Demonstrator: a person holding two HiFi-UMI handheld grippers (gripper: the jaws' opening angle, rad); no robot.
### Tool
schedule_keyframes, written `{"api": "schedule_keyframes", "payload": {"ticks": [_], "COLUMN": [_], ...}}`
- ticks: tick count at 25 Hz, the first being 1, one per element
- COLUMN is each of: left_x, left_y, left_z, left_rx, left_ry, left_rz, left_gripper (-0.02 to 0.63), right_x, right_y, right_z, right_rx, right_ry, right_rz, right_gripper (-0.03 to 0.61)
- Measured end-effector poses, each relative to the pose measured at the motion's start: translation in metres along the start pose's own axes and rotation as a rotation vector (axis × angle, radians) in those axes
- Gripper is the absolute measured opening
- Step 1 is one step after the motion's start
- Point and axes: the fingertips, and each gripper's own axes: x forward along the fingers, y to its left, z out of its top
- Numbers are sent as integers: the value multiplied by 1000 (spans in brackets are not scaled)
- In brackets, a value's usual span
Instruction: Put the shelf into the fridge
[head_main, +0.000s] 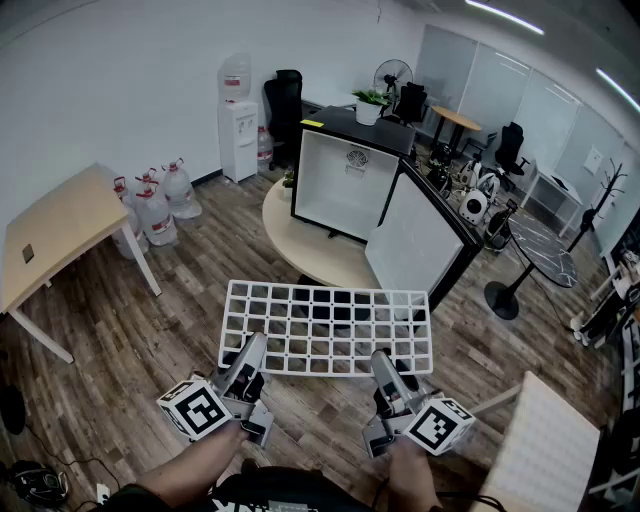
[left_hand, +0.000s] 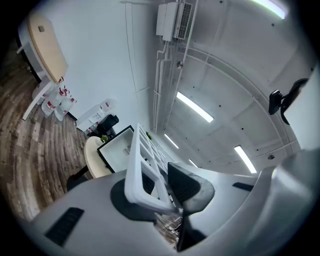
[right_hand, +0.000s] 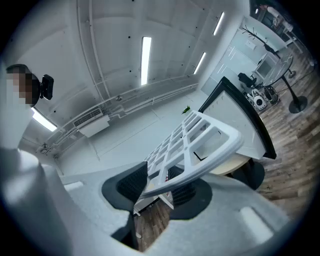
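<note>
A white grid shelf (head_main: 330, 325) hangs level in the air in front of me, held by its near edge. My left gripper (head_main: 250, 354) is shut on the near left part of that edge, and my right gripper (head_main: 384, 364) on the near right part. In the left gripper view the shelf (left_hand: 142, 167) runs edge-on between the dark pads of the left gripper (left_hand: 161, 189). The right gripper view shows the shelf's (right_hand: 202, 142) rounded corner clamped in the right gripper (right_hand: 157, 182). Beyond stands the black fridge (head_main: 345, 175), white inside, with its door (head_main: 418, 240) swung open to the right.
The fridge stands on a round pale table (head_main: 298, 243). A wooden table (head_main: 50, 235) is at the left, with water bottles (head_main: 152, 200) and a water dispenser (head_main: 237, 125) by the wall. A white board (head_main: 545, 450) lies at the near right, and a black stand base (head_main: 501, 300) is right of the door.
</note>
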Motion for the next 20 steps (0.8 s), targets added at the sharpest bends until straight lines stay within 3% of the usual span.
{"api": "schedule_keyframes", "payload": {"ticks": [20], "left_x": [-6], "left_y": [13], "left_z": [14], "left_rx": [-12], "left_ry": [26], "left_rz": [-45], "left_gripper": [84], "right_x": [9], "right_y": [13], "right_z": [-13], "right_rx": [-8], "right_ry": [-25], "right_rz": [-20], "right_gripper": [127]}}
